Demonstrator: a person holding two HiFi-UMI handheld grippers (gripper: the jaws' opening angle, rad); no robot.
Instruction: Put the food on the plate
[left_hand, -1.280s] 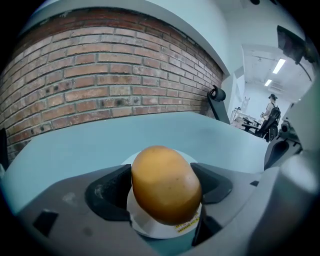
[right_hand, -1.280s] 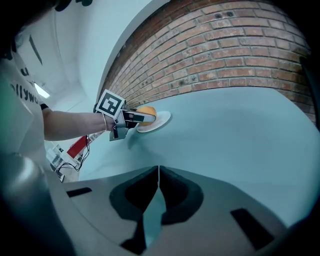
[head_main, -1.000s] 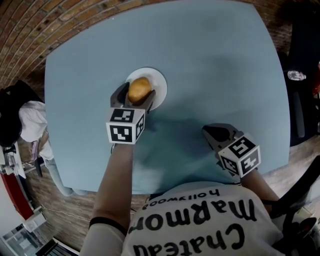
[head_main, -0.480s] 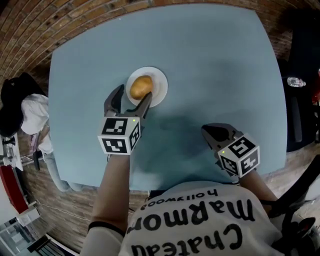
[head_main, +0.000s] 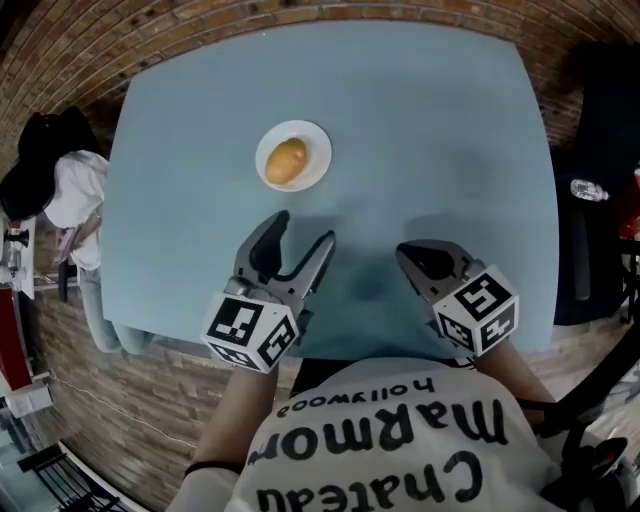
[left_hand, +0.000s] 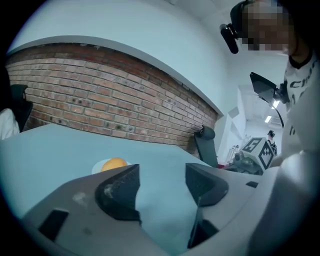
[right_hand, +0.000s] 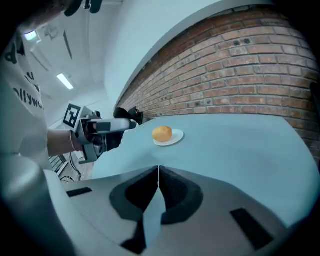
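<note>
A golden-brown bun (head_main: 287, 160) lies on a small white plate (head_main: 318, 166) at the far left-middle of the light blue table (head_main: 440, 130). My left gripper (head_main: 303, 230) hovers near the table's front edge, well short of the plate. Its jaws stand wide and are closing, with nothing between them. The left gripper view shows the bun (left_hand: 115, 163) beyond the left gripper's (left_hand: 161, 175) left fingertip. To its right, my right gripper (head_main: 408, 252) is shut and empty. From the right gripper (right_hand: 158, 170) view, the bun (right_hand: 162, 133) and the plate (right_hand: 176, 137) lie ahead.
The table's front edge (head_main: 330, 350) runs just under both grippers. Brick floor (head_main: 120, 40) surrounds the table. A black chair (head_main: 600, 180) stands at the right, and a black and white bundle (head_main: 60, 190) sits off the left edge.
My left gripper has drawn back from around the bun toward the table's front edge, leaving the bun on the plate. The right gripper has stayed where it was.
</note>
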